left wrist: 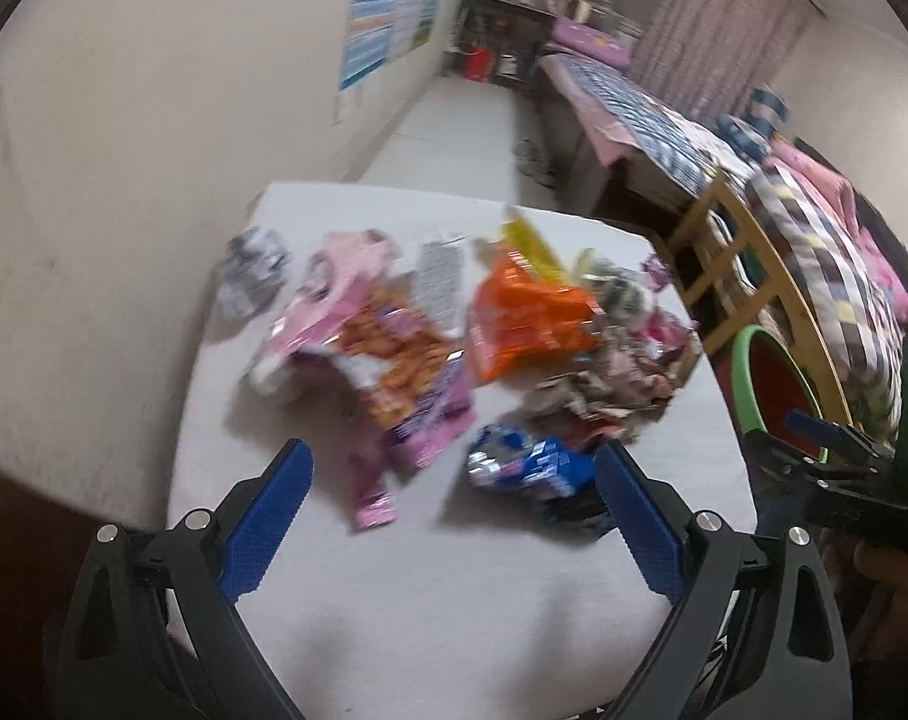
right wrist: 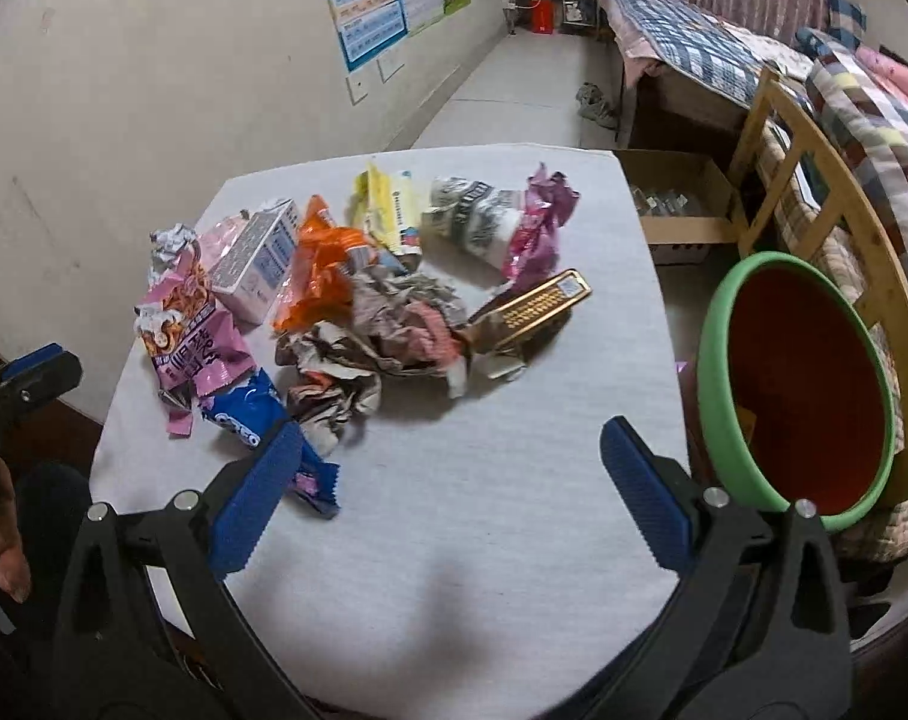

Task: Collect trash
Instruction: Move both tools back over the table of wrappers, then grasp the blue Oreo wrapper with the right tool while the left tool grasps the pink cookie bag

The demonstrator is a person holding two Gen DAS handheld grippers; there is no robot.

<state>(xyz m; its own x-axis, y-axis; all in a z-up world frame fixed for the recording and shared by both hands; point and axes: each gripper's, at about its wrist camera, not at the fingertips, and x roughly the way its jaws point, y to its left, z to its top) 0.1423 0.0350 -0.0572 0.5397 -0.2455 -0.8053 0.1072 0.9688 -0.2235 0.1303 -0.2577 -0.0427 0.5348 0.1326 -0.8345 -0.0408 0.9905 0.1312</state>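
**Litter heaped on the white table, both grippers wide and empty**

The trash pile (right wrist: 394,300) lies across the middle and far half of the white table (right wrist: 484,540). At its near left edge sits a blue Oreo wrapper (right wrist: 247,414), touching a pink snack bag (right wrist: 196,348) behind it. A small white carton (right wrist: 256,264) leans against an orange wrapper (right wrist: 322,276), with a yellow packet (right wrist: 388,204) farther back. Crumpled brown paper (right wrist: 382,330) fills the centre, and a gold-coloured flat pack (right wrist: 538,306) rests at its right edge, just below a magenta foil wrapper (right wrist: 538,228).

The right gripper (right wrist: 454,498) hovers above the near part of the table, jaws spread wide, nothing between them; its left finger overlaps the Oreo wrapper in view. The left gripper (left wrist: 454,516) is likewise spread wide and empty, over the near table edge, the left wrist view blurred.

Just beside the table on the right stands a green-rimmed bin (right wrist: 712,408) with a red inside. Beyond it are a wooden chair (right wrist: 814,180), a cardboard box (right wrist: 682,204) and a bed (right wrist: 694,42); a poster (right wrist: 382,0) hangs on the wall.
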